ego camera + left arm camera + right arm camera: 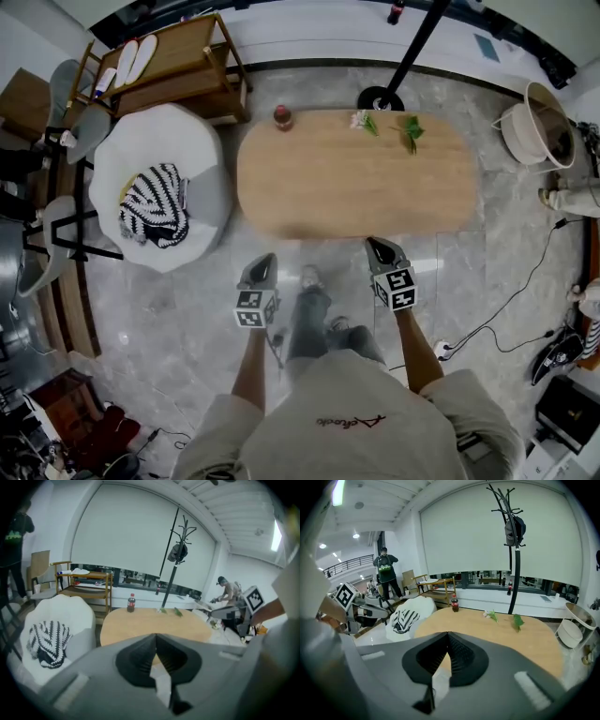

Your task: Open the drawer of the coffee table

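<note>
The coffee table (pixel 356 178) has an oval wooden top and stands in front of me on the marble floor. No drawer shows from above, and neither gripper view shows one. My left gripper (pixel 262 268) hovers just short of the table's near edge, toward its left end, jaws shut and empty. My right gripper (pixel 379 249) hangs over the near edge further right, also shut with nothing in it. In the left gripper view the closed tips (pixel 156 637) point at the tabletop (pixel 150 623). The right gripper view shows the same, closed tips (pixel 448 634) over the tabletop (pixel 501 637).
A cola bottle (pixel 282 117) and green sprigs (pixel 411 132) lie on the table's far side. A coat stand base (pixel 380 98) sits behind it. A white armchair with a striped cloth (pixel 155 202) stands left, a wooden shelf (pixel 178 66) beyond, a white basket (pixel 546 124) right. A cable (pixel 511 305) crosses the floor.
</note>
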`<state>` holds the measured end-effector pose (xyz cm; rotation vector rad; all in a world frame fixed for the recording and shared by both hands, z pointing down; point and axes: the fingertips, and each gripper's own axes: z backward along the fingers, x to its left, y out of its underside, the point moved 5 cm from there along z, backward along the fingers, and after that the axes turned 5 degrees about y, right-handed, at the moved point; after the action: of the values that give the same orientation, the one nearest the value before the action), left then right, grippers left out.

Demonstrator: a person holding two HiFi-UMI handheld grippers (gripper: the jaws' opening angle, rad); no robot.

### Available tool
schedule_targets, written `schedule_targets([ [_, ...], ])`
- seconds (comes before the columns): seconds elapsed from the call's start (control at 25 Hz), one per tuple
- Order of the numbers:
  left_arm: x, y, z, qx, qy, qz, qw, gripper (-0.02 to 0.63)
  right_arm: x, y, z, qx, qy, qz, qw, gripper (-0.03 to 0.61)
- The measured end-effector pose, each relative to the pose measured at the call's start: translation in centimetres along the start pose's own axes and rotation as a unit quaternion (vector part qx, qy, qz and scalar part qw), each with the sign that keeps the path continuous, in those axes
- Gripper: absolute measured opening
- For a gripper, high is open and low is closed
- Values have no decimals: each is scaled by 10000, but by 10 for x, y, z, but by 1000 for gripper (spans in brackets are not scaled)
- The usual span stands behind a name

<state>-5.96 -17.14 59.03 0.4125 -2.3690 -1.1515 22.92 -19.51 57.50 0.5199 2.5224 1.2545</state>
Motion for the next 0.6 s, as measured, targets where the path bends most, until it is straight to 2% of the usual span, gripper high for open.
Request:
schedule_targets([
  [0.2,15,70,-33,-23,-126,21,9999,-2,-19,60,-20,-218,76,-80,9997,3],
  [0.6,99,206,-129,-321,-514,-88,9981,-1,-71,219,-103,-467,430,-85,9979,3],
])
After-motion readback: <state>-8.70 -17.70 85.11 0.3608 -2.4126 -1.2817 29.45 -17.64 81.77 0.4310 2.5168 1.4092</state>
